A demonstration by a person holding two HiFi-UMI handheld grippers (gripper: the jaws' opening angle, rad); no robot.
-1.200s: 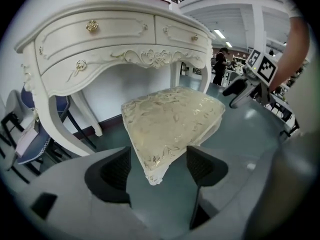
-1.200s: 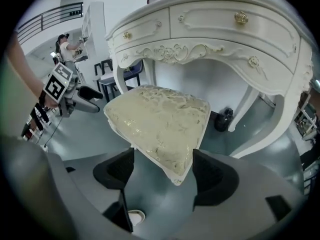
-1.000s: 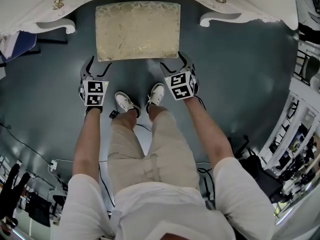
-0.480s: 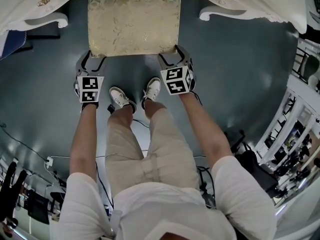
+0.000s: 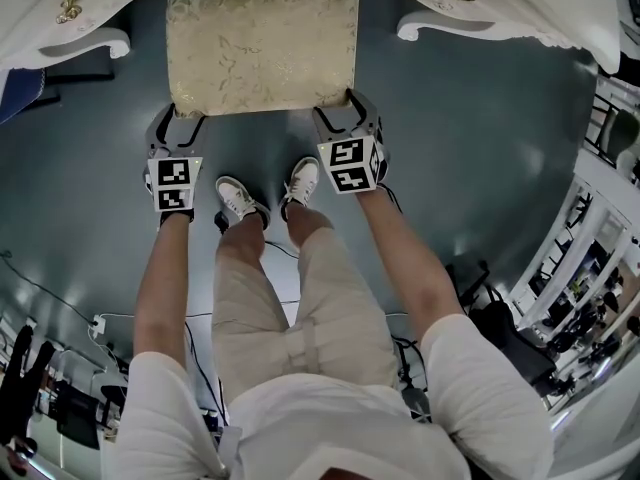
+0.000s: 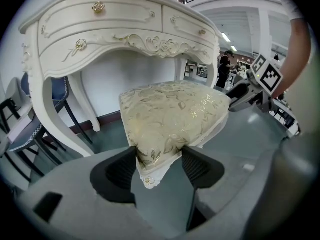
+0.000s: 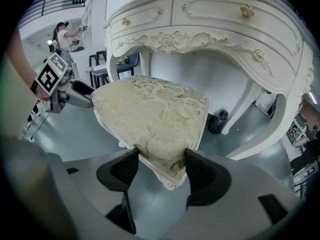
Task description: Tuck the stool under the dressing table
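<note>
The stool [image 5: 262,48] has a cream and gold floral cushion and stands on the grey floor, its far edge at the opening of the white dressing table [image 5: 500,8]. My left gripper [image 5: 178,116] holds the stool's near left corner [image 6: 172,114]. Its jaws have just been closing, and both pads [image 6: 120,169] press on the cushion corner between them. My right gripper [image 5: 342,108] holds the near right corner [image 7: 152,114] the same way. Its jaws have closed too, with the pads [image 7: 202,176] against the cushion.
The person's white shoes [image 5: 237,200] stand just behind the stool, between the grippers. The table's curved legs [image 6: 55,119] flank the opening. A blue chair [image 6: 30,99] stands left of the table and a dark object [image 7: 218,121] lies under its right side. Cables [image 5: 60,298] trail behind.
Both pairs of jaws have narrowed onto the stool's near corners. The hands have hardly moved, and the stool stands in the same place before the table.
</note>
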